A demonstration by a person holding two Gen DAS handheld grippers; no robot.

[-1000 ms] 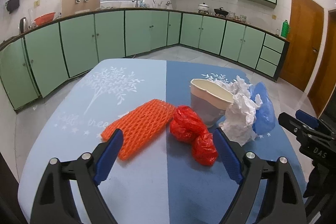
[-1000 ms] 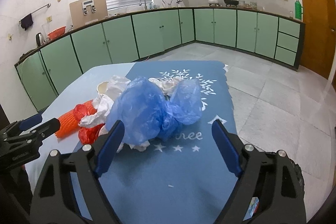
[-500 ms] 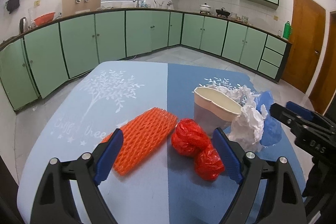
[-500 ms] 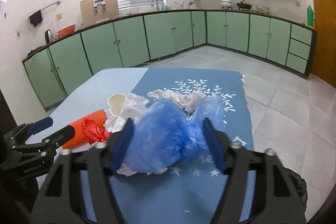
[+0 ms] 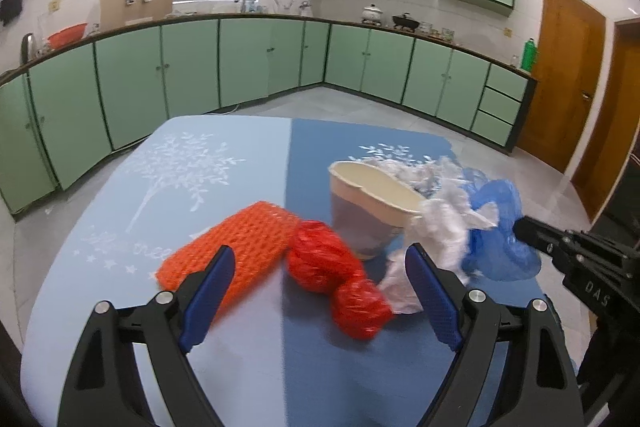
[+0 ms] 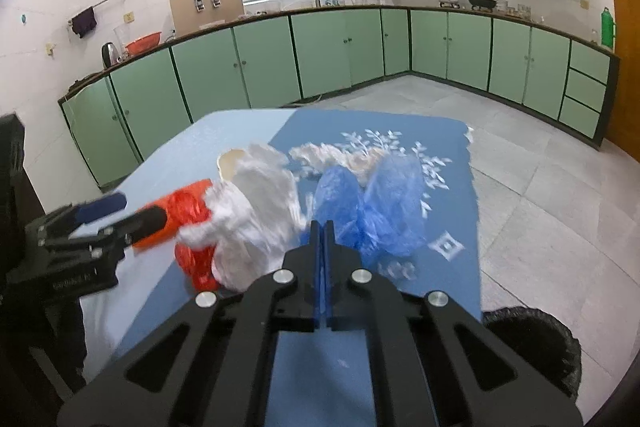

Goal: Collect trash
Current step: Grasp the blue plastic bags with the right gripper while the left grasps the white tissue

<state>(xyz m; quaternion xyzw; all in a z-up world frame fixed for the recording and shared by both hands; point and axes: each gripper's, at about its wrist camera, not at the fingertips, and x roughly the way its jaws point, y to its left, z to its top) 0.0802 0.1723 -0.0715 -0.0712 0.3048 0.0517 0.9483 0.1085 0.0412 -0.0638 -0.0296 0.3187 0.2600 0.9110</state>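
Right gripper (image 6: 322, 227) just closed; jaws now pinched together on thin edge of blue bag (image 6: 372, 207), film between pads. Probable reason: bag is outermost, lightest item of pile, easiest to peel off first. Black bin (image 6: 532, 347) sits on floor just right of table (image 6: 460, 291), likely the drop point. Left gripper (image 5: 320, 287) wide, empty, hovering over red bag (image 5: 336, 275), beside orange net (image 5: 236, 247); cup (image 5: 364, 211) and white paper (image 5: 440, 227) untouched.
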